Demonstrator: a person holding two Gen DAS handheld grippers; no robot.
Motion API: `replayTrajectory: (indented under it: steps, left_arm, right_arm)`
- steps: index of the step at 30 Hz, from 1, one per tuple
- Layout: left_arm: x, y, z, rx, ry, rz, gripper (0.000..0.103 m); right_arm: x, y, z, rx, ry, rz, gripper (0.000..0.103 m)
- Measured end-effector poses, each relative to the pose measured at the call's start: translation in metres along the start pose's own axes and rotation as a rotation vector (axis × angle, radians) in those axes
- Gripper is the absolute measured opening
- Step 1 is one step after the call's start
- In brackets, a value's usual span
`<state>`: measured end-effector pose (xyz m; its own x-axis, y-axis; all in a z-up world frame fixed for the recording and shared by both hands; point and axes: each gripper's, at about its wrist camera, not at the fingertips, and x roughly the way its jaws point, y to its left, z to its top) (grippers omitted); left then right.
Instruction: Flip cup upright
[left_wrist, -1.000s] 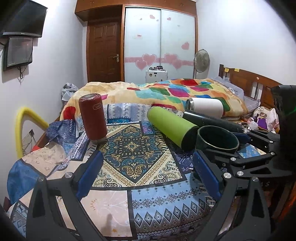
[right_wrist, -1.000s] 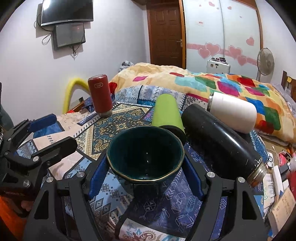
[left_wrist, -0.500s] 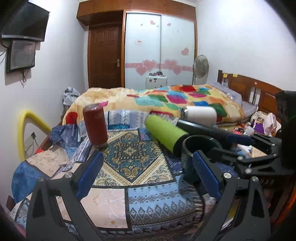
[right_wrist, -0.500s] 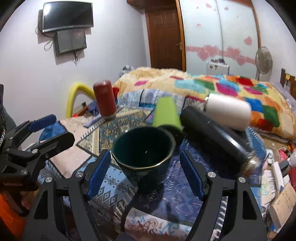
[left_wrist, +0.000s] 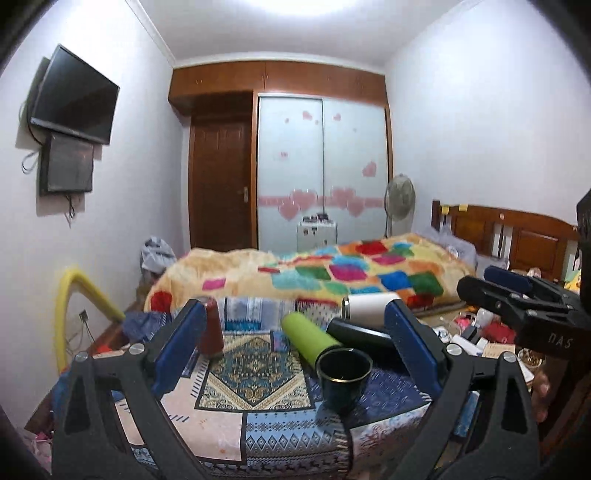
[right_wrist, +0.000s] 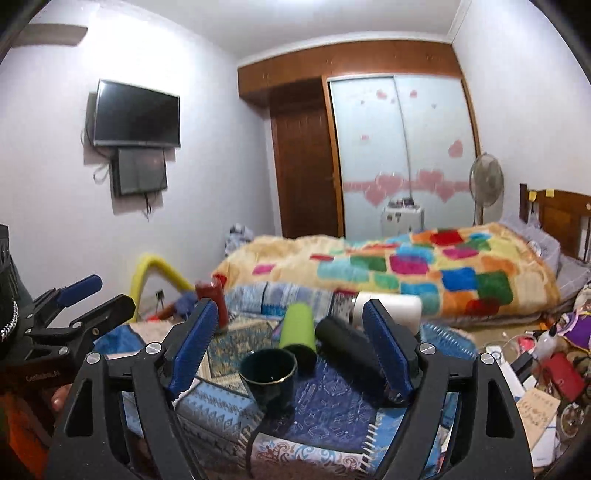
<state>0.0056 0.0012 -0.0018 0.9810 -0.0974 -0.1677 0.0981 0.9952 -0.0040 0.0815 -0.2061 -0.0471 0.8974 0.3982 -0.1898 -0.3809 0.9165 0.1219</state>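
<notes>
Bedroom walls are pale, with a dark TV (left_wrist: 74, 98) mounted high and a wooden door (left_wrist: 221, 184) beside frosted sliding panels dotted with pink hearts. Nearer, a patchwork cloth (left_wrist: 255, 373) in blue and cream patterns covers the counter, and behind it lies a bed under a fuzzy quilt (left_wrist: 332, 273) of bright squares.

On that cloth the cup (left_wrist: 343, 378) stands upright, mouth up, dark glossy green with a thin gold rim. It sits apart from both tools. The left gripper (left_wrist: 295, 354) hangs above the near edge of the counter with its jaws spread wide and nothing between the blue ribbed pads; the cup shows low between them, closer to the right pad. The right gripper (right_wrist: 291, 347) also has its jaws wide and empty, the cup (right_wrist: 269, 373) seen below and between them.

Just behind the cup lie three smooth cylinders on their sides: a lime bottle (left_wrist: 308, 338), a black bottle (left_wrist: 360, 334) and a white bottle (left_wrist: 369, 304). A red bottle (left_wrist: 211, 332) stands upright to the left.
</notes>
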Motion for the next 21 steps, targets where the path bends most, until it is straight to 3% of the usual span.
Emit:
replayTrajectory:
  steps: [10,14,21]
  left_arm:
    - [-0.03,-0.012,0.003,-0.023,-0.042,0.038,0.103]
    - [-0.035,-0.013,0.0,-0.025,-0.042,0.052,0.103]
    - [-0.04,-0.015,-0.003,-0.018,-0.048,0.069,0.103]
  right_arm:
    - [-0.022,0.004,-0.001,0.001,-0.049,-0.011,0.086]
    - [-0.031,0.006,-0.006,-0.003,-0.07,-0.027,0.103]
    - [-0.035,0.01,-0.009,-0.007,-0.073,-0.03,0.103]
